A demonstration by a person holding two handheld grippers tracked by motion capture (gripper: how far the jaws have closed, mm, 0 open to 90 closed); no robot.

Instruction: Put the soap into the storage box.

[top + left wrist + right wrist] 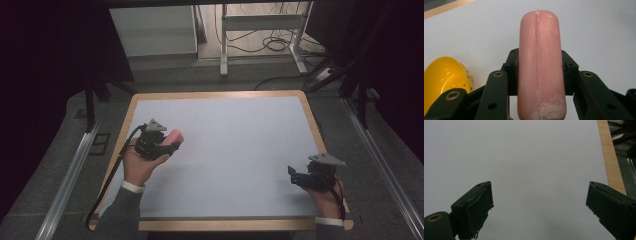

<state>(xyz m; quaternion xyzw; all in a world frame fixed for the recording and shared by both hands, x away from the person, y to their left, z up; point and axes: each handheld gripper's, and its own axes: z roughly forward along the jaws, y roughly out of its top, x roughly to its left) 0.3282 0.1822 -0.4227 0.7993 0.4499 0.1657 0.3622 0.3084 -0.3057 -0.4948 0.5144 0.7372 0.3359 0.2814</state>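
**Pink sausage clamped in the left gripper, right gripper idle and wide**

In the high view the left gripper (167, 144) sat over the near-left part of the white table (235, 150), close to its left wooden edge, and the pink sausage (175, 136) showed as a short stub sticking out past the black jaws toward the right and slightly far. That view gave the sausage's place in the scene but little of its form.

The left gripper view supplied the rest. There the left gripper (539, 72) had its two jaws pressed against the sides of the pink sausage (539, 70), gripping it around mid-length. The sausage's long axis ran along the jaws, its rounded tip pointing away from the hand, with a pale seam down its length and a whitish, frosty patch at the near end. This view also caught a yellow, glossy rounded thing (445, 80) with small holes, just left of the jaws, which I could not identify.

The right gripper (300, 176) rested at the near-right of the table, well apart from the sausage. In the right gripper view the right gripper (539, 202) had its jaws spread wide, bare white surface between them, and the wooden edge (611, 160) ran along the right.
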